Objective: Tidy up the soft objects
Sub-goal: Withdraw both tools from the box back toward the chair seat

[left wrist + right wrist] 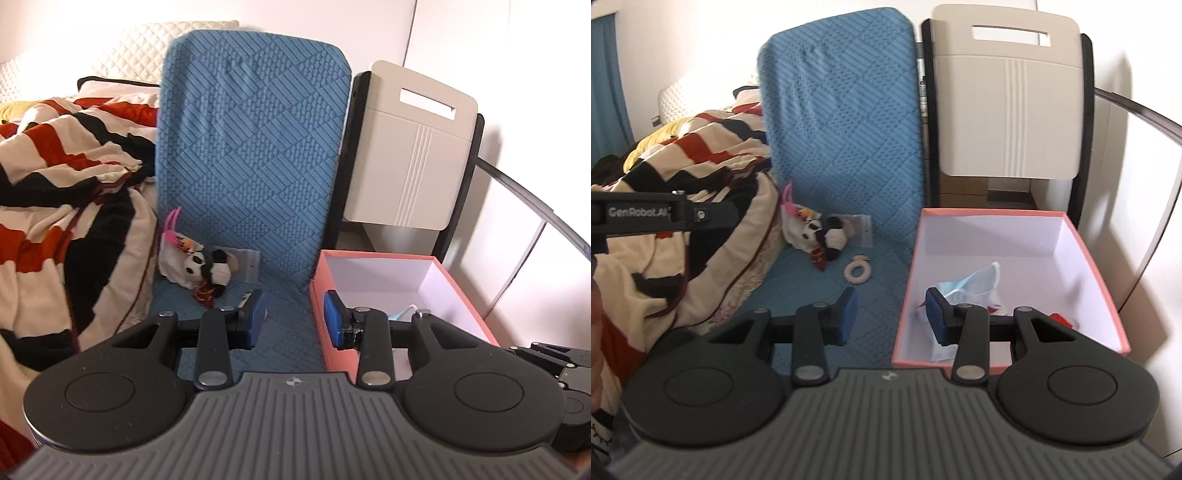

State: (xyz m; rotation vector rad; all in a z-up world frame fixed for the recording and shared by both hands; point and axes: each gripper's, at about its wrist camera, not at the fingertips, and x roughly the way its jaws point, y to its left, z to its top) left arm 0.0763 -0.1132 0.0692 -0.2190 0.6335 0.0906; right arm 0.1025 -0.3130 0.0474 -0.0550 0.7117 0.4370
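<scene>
Nearest the cameras, both grippers hang empty: the left gripper (294, 319) has its jaws parted with only the blue mat showing in the gap, and the right gripper (892, 315) likewise stands open, nothing between its blue pads. Just behind the right gripper sits the pink box (1102, 280), white inside, resting beside the blue quilted mat (849, 147) that covers the surface and rises behind it. The box already holds a light blue face mask (975, 278), some white wrapped pieces under it that are hard to identify, and a small red item (1060, 319) near its right wall, so part of the sorting looks done. Still out on the mat, further back, lie a panda plush (833, 236) heaped against a white plush with pink trim (796, 221), a pale ring (857, 271) just in front of them, and a clear plastic bag (862, 230) behind. Those 2 soft toys appear to be what is left to move into the box. To the left a red, black and cream striped blanket (62, 177) is bunched on the bed. The only legible writing is "GenRobot.AI" on the left gripper's arm (639, 212) seen from the right wrist. Beyond the box stands a cream chair back (1008, 103).
</scene>
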